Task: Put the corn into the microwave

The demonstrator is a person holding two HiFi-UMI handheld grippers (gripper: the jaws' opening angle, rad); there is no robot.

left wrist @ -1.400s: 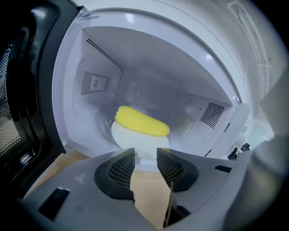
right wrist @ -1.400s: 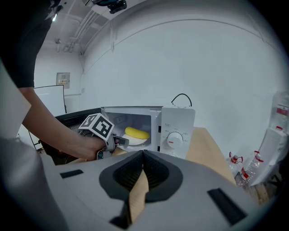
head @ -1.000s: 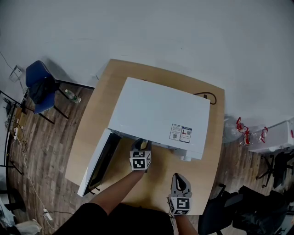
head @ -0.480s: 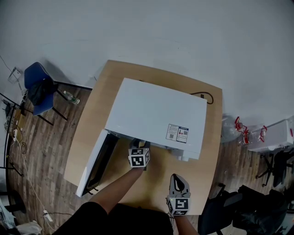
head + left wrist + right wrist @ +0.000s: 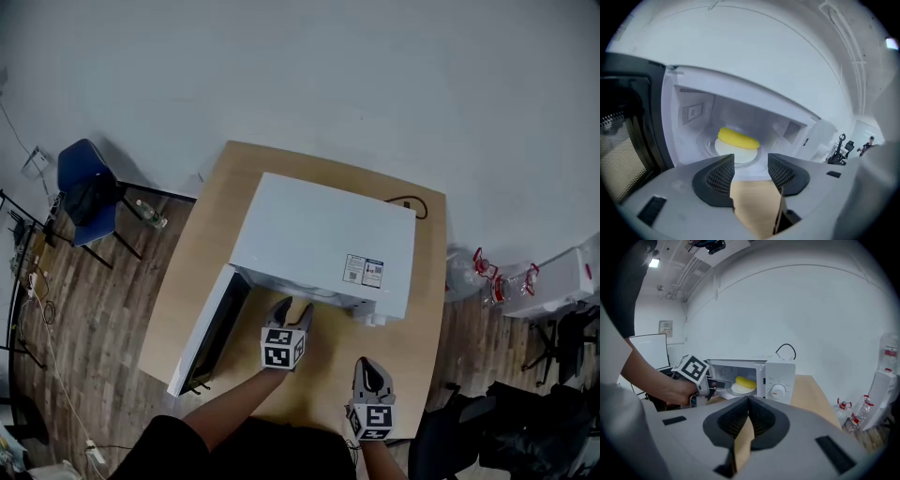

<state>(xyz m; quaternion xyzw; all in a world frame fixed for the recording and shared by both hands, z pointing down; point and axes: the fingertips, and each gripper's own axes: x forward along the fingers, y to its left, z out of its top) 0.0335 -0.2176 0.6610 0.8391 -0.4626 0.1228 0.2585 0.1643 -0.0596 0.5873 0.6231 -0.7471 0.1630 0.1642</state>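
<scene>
The yellow corn [image 5: 738, 138] lies on a white plate [image 5: 723, 148] inside the white microwave [image 5: 323, 239], whose door [image 5: 211, 328] hangs open to the left. My left gripper [image 5: 292, 309] hovers just in front of the opening. Its jaws are opening with nothing between them [image 5: 751, 161], and the corn sits beyond the fingertips, apart from them. The right gripper view shows the corn [image 5: 746, 381], the plate [image 5: 738, 389] and the left gripper [image 5: 715, 384] outside the cavity. My right gripper [image 5: 369, 370] rests near the table's front edge, shut and empty [image 5: 748, 401].
The microwave fills much of the wooden table [image 5: 417, 319]; its control dial [image 5: 778, 391] is on the right of the opening. A black cable [image 5: 405, 202] loops behind it. A blue chair [image 5: 86, 192] stands left, and a white container [image 5: 553, 281] and bottles [image 5: 862, 420] stand right.
My left gripper has drawn back from the microwave's opening toward the person, and its jaws have spread apart. The right gripper has stayed where it was.
</scene>
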